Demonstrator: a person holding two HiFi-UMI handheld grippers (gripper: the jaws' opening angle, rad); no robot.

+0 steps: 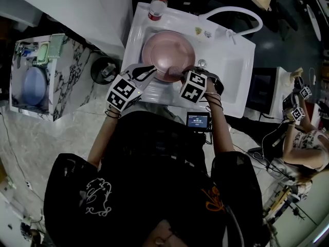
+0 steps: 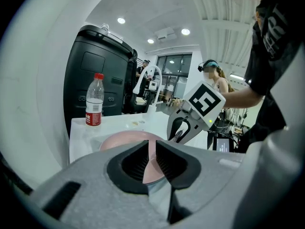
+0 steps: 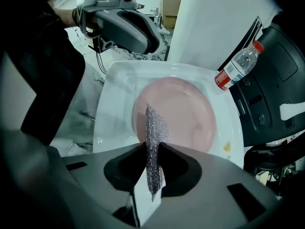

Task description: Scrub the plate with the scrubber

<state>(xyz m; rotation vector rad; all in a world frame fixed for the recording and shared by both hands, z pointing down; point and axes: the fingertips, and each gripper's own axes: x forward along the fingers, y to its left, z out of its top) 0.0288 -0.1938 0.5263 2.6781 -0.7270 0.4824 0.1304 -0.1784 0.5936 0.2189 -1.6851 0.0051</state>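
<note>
plate (image 1: 167, 55) lies in the sink (image 1: 236, 71), its rim clamped by the left gripper (image 2: 151, 151); best press the scrubber (image 3: 155, 132), pinched in the right gripper (image 3: 152, 152), flat on it and rub in circles.

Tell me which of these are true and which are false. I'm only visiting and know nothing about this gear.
1. The left tongs are shut on the rim of the round pink plate. True.
2. The plate lies on a marble-patterned counter. False: it sits in the white sink.
3. The right tongs grip a silvery mesh scrubber. True.
4. The clear plastic bottle at the sink's corner has a blue cap. False: its cap is red.
</note>
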